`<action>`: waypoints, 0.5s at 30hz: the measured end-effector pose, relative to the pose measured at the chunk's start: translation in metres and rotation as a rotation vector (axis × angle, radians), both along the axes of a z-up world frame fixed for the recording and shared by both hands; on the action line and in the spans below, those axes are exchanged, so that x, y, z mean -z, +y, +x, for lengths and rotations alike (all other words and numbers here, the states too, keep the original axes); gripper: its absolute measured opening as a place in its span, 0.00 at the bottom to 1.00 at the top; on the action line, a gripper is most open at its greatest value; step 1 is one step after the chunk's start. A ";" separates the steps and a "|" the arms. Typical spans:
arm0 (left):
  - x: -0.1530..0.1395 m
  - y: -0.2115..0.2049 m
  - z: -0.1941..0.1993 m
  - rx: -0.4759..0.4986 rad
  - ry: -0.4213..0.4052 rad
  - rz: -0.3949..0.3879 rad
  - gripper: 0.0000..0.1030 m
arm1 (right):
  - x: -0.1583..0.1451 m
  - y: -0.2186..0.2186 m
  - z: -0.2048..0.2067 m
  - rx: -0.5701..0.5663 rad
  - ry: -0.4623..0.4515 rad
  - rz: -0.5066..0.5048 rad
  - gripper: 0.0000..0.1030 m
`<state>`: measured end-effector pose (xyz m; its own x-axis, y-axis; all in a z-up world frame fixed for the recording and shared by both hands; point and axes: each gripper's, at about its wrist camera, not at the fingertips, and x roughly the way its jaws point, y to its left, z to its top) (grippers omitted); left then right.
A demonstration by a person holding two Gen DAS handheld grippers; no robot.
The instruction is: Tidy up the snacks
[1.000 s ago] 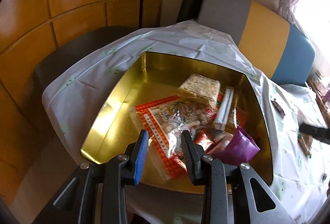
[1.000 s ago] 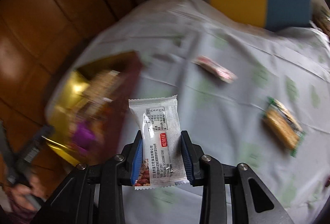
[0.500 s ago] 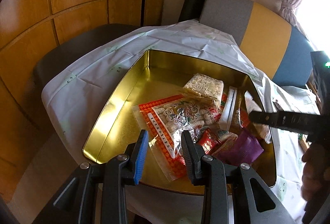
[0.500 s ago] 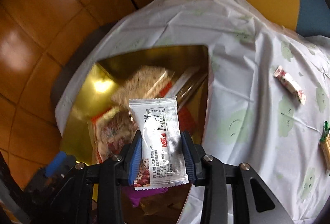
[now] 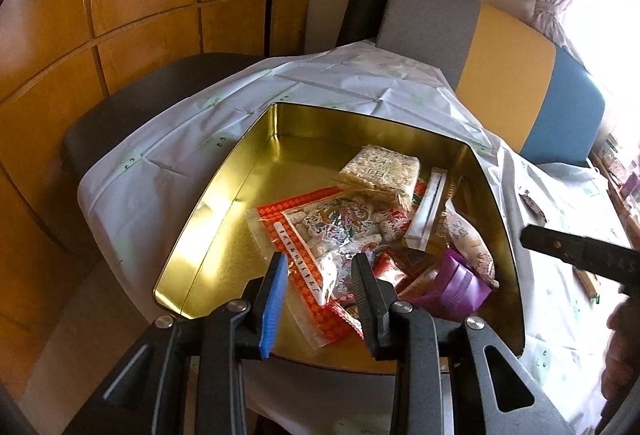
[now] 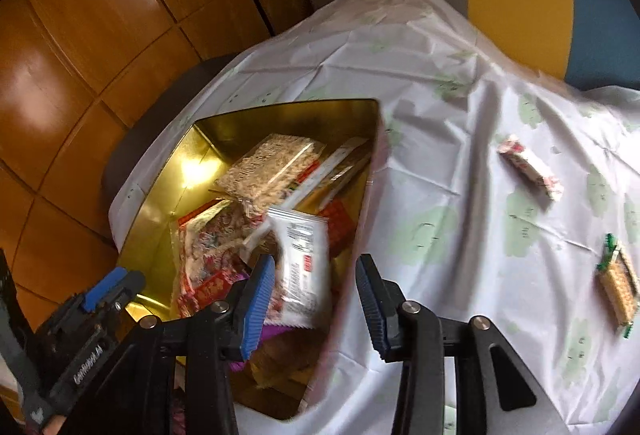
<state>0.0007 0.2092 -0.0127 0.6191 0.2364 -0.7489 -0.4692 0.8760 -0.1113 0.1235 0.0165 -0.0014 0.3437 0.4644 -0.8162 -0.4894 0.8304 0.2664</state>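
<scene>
- The right gripper (image 6: pixel 316 299) has just been opening its jaws; the white printed snack packet (image 6: pixel 302 267) lies loose between them, blurred, clear of the right-hand pad, above the gold metal tin (image 6: pixel 168 203).
- The left gripper (image 5: pixel 320 299) hovers narrowly parted and empty over the tin's near edge, above the orange-bordered clear bag (image 5: pixel 320 235).
- The snacks crowd the tin's right half; its left floor is bare.
- On the pale tablecloth (image 6: pixel 440 163) a small pink-and-white wrapped bar (image 6: pixel 528 167) and a green-edged cracker pack (image 6: pixel 618 285) lie well apart.
</scene>
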 end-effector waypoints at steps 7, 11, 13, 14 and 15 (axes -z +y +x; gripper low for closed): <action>-0.004 -0.011 0.001 0.031 -0.004 0.013 0.33 | 0.004 -0.041 -0.007 0.042 -0.022 -0.030 0.42; -0.005 -0.019 0.001 0.052 0.000 0.021 0.33 | 0.012 -0.071 -0.008 0.090 -0.014 -0.052 0.42; -0.006 -0.024 0.002 0.066 0.001 0.028 0.33 | 0.016 -0.086 -0.008 0.112 -0.009 -0.066 0.42; -0.007 -0.026 0.002 0.074 0.001 0.031 0.34 | 0.018 -0.095 -0.008 0.123 -0.009 -0.077 0.42; -0.008 -0.029 0.002 0.083 0.001 0.034 0.34 | 0.021 -0.104 -0.008 0.134 -0.008 -0.088 0.42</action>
<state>0.0026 0.1802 -0.0051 0.6367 0.2096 -0.7421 -0.3948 0.9153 -0.0802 0.1150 -0.0870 -0.0220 0.4041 0.3405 -0.8490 -0.3745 0.9084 0.1861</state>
